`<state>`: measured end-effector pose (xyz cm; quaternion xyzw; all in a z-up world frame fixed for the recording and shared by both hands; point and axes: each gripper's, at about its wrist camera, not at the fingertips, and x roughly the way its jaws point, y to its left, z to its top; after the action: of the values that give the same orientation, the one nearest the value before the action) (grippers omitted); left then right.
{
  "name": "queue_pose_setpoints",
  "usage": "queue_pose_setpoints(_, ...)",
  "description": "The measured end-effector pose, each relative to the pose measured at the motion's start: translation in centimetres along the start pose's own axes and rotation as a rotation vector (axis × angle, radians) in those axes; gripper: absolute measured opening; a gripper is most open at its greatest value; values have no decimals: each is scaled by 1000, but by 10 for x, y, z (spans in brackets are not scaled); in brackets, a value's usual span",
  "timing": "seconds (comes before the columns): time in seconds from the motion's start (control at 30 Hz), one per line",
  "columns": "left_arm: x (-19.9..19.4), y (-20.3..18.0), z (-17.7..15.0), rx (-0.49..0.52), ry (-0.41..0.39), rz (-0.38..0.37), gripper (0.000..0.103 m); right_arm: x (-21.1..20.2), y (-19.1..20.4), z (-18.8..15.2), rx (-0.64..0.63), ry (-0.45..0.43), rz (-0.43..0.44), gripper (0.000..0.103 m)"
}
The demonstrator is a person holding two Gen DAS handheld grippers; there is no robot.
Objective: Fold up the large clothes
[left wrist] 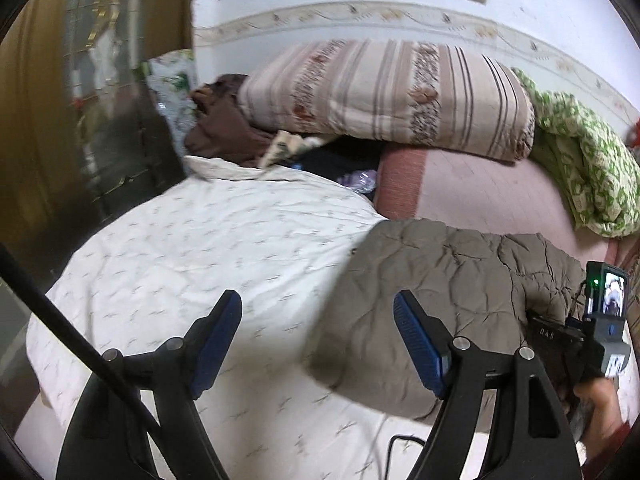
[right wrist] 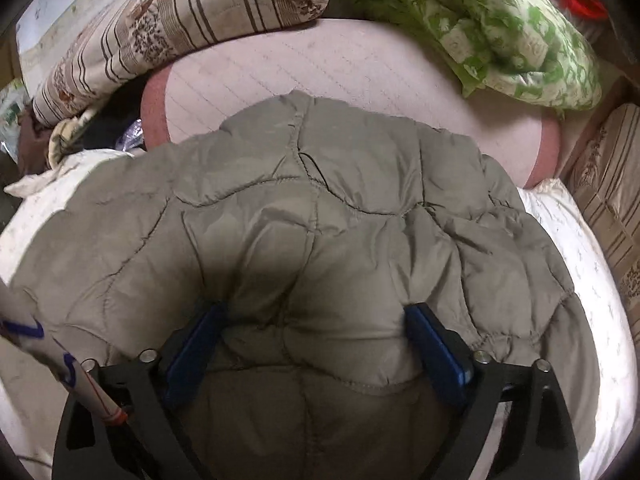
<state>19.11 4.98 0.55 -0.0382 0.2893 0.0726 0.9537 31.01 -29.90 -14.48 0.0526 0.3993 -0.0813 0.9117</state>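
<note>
A grey-green quilted jacket [left wrist: 444, 300] lies folded on the white bed cover [left wrist: 208, 248], right of my left gripper [left wrist: 318, 304]. My left gripper is open and empty above the cover, its right finger beside the jacket's left edge. In the right wrist view the jacket [right wrist: 320, 216] fills the middle. My right gripper [right wrist: 316, 316] is open, its blue pads pressed into the jacket's near folded edge on either side of a bulge of fabric. The right gripper's body [left wrist: 600, 320] shows at the jacket's right end in the left wrist view.
A striped rolled quilt [left wrist: 392, 92] and a green patterned blanket [left wrist: 588, 160] lie at the back on a pink sheet [left wrist: 480, 188]. Brown clothes [left wrist: 224, 128] sit back left. A wooden cabinet [left wrist: 36, 120] stands left. A black cable [left wrist: 396, 444] lies near the front.
</note>
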Motion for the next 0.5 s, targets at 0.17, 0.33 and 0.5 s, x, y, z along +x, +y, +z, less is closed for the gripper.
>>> queue_pose_setpoints(0.17, -28, 23, -9, -30, -36, 37, 80, -36, 0, 7, -5, -1, -9, 93)
queue_pose_setpoints(0.33, -60, 32, -16, -37, -121, 109, 84, -57, -46, -3, 88, -51, -82, 93)
queue_pose_setpoints(0.5, -93, 37, -16, -30, -215, 147, 94, -24, -111, -35, 260, 65, -42, 95)
